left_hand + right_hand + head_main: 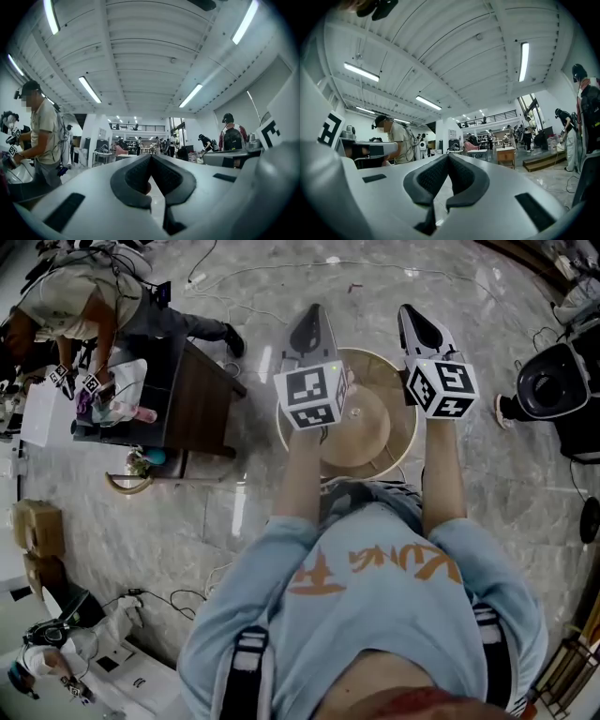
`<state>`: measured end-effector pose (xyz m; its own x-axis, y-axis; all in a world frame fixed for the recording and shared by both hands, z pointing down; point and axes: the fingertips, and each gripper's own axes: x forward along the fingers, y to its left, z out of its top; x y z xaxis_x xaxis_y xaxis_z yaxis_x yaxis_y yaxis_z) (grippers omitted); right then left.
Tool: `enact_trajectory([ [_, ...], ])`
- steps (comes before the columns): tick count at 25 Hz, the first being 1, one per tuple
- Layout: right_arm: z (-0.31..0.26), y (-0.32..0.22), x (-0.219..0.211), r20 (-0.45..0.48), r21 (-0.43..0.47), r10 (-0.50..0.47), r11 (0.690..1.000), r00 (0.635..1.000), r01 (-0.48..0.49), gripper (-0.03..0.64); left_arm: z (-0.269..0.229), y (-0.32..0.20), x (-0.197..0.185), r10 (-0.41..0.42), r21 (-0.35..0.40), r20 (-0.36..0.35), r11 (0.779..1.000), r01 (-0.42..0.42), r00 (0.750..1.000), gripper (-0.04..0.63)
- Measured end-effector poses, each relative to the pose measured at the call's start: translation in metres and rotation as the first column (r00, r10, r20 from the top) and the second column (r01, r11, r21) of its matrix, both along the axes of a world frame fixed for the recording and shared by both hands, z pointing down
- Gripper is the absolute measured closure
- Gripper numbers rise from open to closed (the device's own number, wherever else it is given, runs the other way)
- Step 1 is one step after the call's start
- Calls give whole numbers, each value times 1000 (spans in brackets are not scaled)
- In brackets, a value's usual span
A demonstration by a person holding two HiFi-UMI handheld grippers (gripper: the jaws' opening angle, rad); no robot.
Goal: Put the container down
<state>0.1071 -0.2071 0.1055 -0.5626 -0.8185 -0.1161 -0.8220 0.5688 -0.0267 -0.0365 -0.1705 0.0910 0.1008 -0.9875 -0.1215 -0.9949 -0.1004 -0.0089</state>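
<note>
We hold our left hand-held gripper (313, 324) and right hand-held gripper (419, 326) side by side above the round beige container (389, 442). Both have their jaws closed tip to tip, gripping nothing.

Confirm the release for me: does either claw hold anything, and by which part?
Nothing: left claw and right claw are shut, empty, above the round wooden container.
</note>
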Motion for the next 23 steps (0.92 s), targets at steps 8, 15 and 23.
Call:
enact_trajectory([
  [8, -9, -1, 4, -54, 54, 6, 999, 999, -3, 604, 6, -7, 14, 27, -2, 1, 1000, -27, 1000, 578],
  [15, -7, -1, 2, -68, 53, 7, 999, 998, -3, 604, 19, -5, 4, 4, -26, -12, 1000, -4, 1000, 578],
  [23, 8, -4, -6, -88, 58, -1, 998, 996, 6, 604, 38, -8, -1, -12, -30, 1, 999, 12, 1000, 578],
])
